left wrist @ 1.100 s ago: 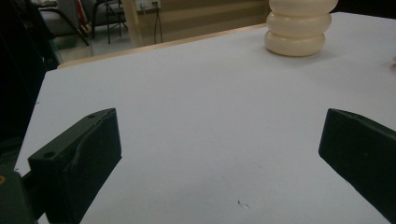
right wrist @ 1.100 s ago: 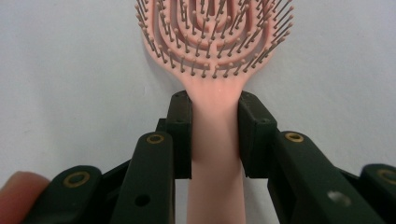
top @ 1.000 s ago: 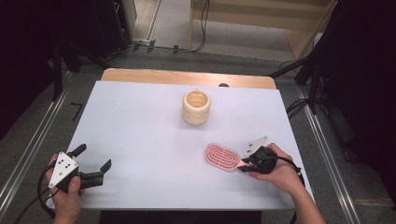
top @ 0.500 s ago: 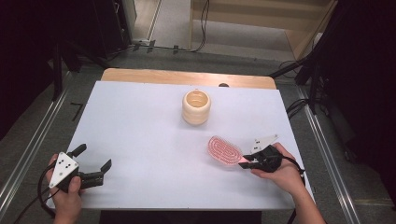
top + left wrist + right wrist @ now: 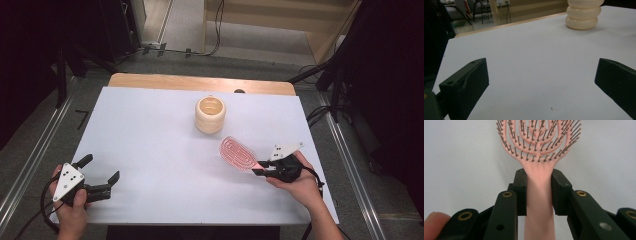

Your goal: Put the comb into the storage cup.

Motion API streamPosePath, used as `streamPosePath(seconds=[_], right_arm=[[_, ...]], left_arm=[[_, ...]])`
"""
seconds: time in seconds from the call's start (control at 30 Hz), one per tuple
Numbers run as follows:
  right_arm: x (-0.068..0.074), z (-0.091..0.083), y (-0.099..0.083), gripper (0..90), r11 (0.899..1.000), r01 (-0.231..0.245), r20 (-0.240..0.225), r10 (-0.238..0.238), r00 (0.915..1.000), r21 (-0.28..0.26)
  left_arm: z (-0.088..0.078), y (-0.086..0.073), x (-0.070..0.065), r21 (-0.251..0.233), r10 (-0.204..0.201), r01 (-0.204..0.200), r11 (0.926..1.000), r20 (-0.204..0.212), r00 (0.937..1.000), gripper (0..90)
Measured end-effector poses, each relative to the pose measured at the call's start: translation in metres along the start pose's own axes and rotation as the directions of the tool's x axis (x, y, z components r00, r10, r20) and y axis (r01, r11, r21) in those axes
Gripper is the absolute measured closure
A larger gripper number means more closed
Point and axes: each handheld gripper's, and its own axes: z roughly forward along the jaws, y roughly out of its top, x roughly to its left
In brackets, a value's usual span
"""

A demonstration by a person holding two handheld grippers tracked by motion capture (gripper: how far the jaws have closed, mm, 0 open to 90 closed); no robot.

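Since a second ago the pink hairbrush (image 5: pixel 238 152) has turned in the right gripper (image 5: pixel 262 170): its oval head, then lying lower and flatter toward the near side, is now angled up toward the cream container (image 5: pixel 210 114), bristles facing up, while the left gripper (image 5: pixel 102 176) has stayed at the near left corner of the white surface (image 5: pixel 150 135) with its jaws spread wide and nothing between them. The right jaws are clamped on the brush's neck (image 5: pixel 539 185), just below the head, so the brush is held over the right side of the surface, near but apart from the container. The handle is smooth, tapered plastic, so it could slide or pivot between the flat black pads if swung quickly. The head is an open lattice of looping ribs with thin ball-tipped bristles, which could catch the container's rim. That container, ribbed in stacked rounded rings, looks light and could tip if nudged.
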Motion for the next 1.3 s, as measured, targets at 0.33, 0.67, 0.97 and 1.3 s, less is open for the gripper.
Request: streamPosePath(seconds=[0.33,0.67,0.97,1.3], right_arm=[[0.004,-0.001,0.008,67.4,0.997,-0.013,-0.001,0.013,0.9999,-0.082],[0.01,0.002,0.015,67.4,0.988,-0.027,0.0,0.027,0.9996,-0.155],[0.015,0.006,0.019,67.4,0.975,-0.04,-0.015,0.037,0.9992,-0.217],[0.022,0.009,0.021,67.4,0.959,-0.06,-0.018,0.057,0.9982,-0.278]], left_arm=[[0.0,0.001,-0.001,0.003,0.014,-0.014,0.9999,0.001,0.9999,0.0],[0.001,0.003,-0.005,0.01,0.042,-0.042,0.9991,-0.008,0.9991,0.0],[0.0,0.013,-0.005,-0.019,0.017,-0.017,0.9997,-0.013,0.9998,0.0],[0.003,0.032,-0.017,-0.035,0.018,-0.017,0.9993,0.046,0.9988,0.0]])
